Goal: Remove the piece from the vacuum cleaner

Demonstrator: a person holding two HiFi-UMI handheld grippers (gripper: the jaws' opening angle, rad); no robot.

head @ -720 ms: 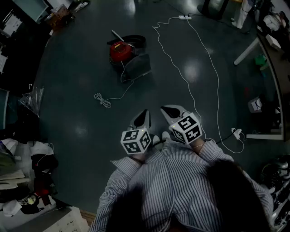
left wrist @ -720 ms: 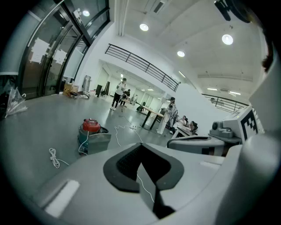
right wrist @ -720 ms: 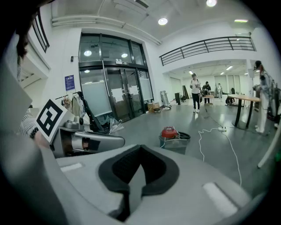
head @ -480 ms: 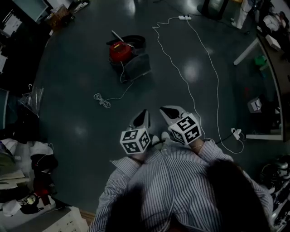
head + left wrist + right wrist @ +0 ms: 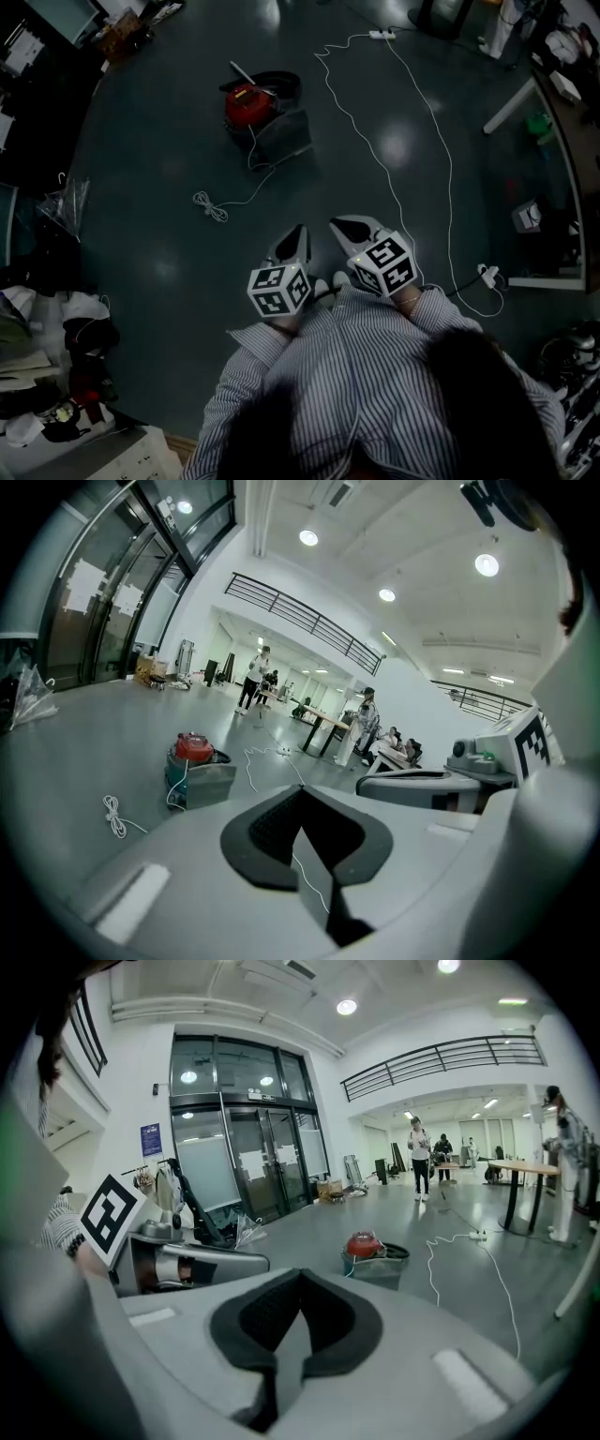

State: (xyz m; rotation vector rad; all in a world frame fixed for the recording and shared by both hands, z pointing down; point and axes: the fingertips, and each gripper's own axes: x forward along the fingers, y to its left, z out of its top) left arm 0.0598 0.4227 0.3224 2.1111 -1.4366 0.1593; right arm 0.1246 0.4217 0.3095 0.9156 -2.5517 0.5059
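Your head view alone shows the floor layout. The red vacuum cleaner [image 5: 251, 105] sits at about 11 o'clock, well apart from both claws, and a long white cable [image 5: 375, 159] trails past at 1 o'clock. Only your gripper views show the room beyond: people [image 5: 255, 677] standing far behind the vacuum in the left one, glass doors [image 5: 244, 1166] in the right one. Your left gripper [image 5: 300, 236] and right gripper [image 5: 339, 226] sit close to your striped shirt [image 5: 366, 375], each with its jaws fully together, gripping and touching nothing.
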